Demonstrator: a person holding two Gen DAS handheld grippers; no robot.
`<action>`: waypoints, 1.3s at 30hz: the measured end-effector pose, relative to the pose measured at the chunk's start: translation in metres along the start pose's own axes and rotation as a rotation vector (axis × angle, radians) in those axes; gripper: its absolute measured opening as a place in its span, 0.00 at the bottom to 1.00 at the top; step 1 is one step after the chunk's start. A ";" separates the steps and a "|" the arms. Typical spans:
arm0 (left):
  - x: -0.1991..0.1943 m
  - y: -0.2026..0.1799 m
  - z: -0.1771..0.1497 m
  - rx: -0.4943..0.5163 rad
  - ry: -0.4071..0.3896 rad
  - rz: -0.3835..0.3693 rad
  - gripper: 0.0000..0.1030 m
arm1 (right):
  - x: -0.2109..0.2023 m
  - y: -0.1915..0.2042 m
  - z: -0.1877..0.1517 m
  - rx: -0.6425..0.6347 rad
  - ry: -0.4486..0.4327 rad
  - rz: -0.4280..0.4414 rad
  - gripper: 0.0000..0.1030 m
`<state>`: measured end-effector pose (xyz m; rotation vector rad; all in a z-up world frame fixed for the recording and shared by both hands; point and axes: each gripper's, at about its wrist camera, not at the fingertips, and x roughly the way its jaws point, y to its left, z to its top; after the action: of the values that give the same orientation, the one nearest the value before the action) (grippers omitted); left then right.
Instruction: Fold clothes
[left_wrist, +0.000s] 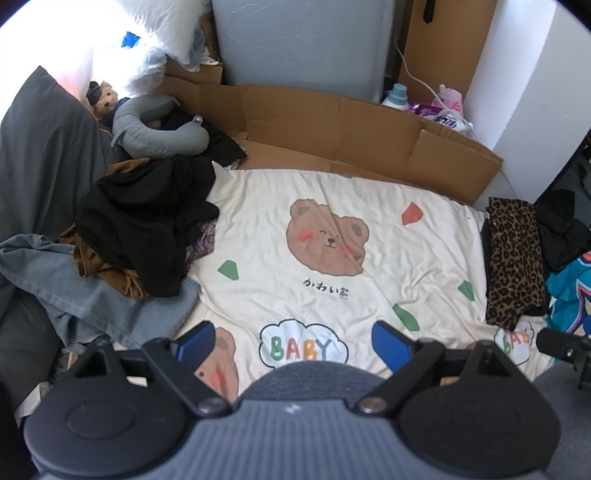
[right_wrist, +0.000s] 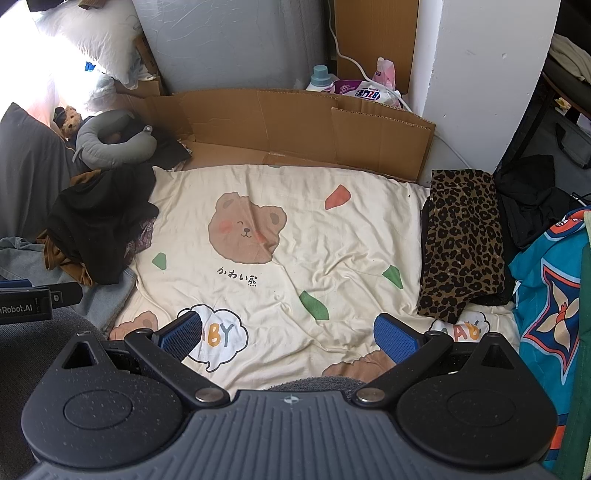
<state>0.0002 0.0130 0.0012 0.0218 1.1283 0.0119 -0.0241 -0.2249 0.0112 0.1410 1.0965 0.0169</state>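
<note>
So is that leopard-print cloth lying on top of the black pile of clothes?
No, the folded leopard-print cloth lies alone at the sheet's right edge, across from the black pile of clothes on the left.

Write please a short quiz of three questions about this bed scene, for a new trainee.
1. True or false: the left gripper holds a garment.
2. Which lies folded at the right edge of the bear blanket? A) the leopard-print garment B) the jeans C) the neck pillow
3. What lies on top of the heap of clothes at the left?

Key: 1 false, both grippers are open and empty; 2 A; 3 a black garment.
</note>
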 end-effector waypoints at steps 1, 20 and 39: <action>0.000 0.002 0.000 -0.001 -0.001 -0.001 0.90 | 0.000 0.000 0.000 0.000 0.000 0.000 0.99; 0.000 -0.006 -0.005 0.001 -0.007 0.012 0.90 | -0.002 -0.002 0.001 0.011 0.001 0.003 0.99; -0.006 0.001 0.005 -0.021 0.002 0.002 0.96 | -0.022 0.003 0.011 -0.003 -0.036 -0.011 0.99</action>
<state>0.0027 0.0135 0.0088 0.0042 1.1296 0.0261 -0.0239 -0.2248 0.0362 0.1321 1.0613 0.0060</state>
